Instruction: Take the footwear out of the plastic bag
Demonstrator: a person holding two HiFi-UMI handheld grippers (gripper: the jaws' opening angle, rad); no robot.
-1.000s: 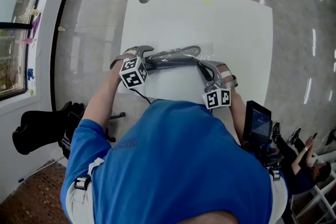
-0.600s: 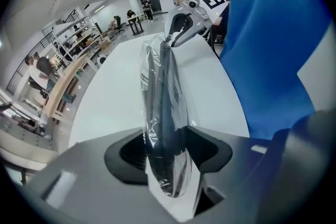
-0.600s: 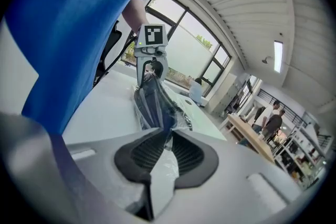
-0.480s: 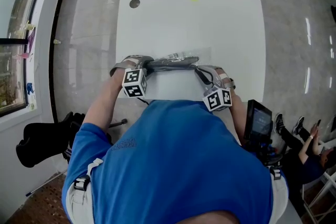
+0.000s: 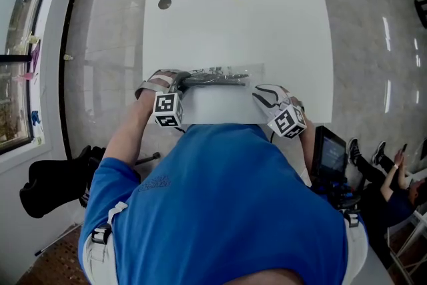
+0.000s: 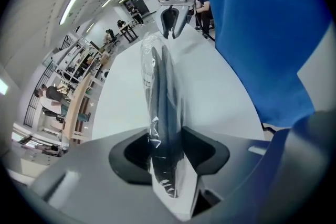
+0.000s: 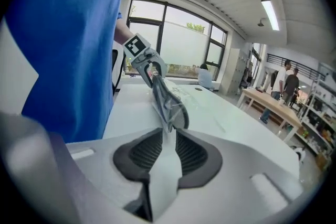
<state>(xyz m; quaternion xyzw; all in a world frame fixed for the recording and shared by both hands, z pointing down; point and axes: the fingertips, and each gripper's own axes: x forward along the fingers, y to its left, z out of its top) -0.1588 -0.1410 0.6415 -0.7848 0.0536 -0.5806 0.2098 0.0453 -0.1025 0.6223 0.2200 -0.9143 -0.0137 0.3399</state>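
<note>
Left gripper (image 5: 182,79) at table's near edge, jaws just closing, pinching bag (image 5: 217,76) with dark footwear (image 6: 166,93) inside, right gripper (image 5: 259,91) jaws just opening, slightly apart, bag's right end loose at their tips, white table (image 5: 267,23) beyond.

My left gripper (image 6: 165,138): jaws have just been closing, now pinched on end of plastic bag (image 5: 220,77), footwear (image 6: 163,81) inside. My right gripper (image 7: 169,137): jaws have just been opening, pads now off bag; gripper pulled back from bag's right end toward table's near edge, rolled, marker cube (image 5: 288,122) swung outward
</note>
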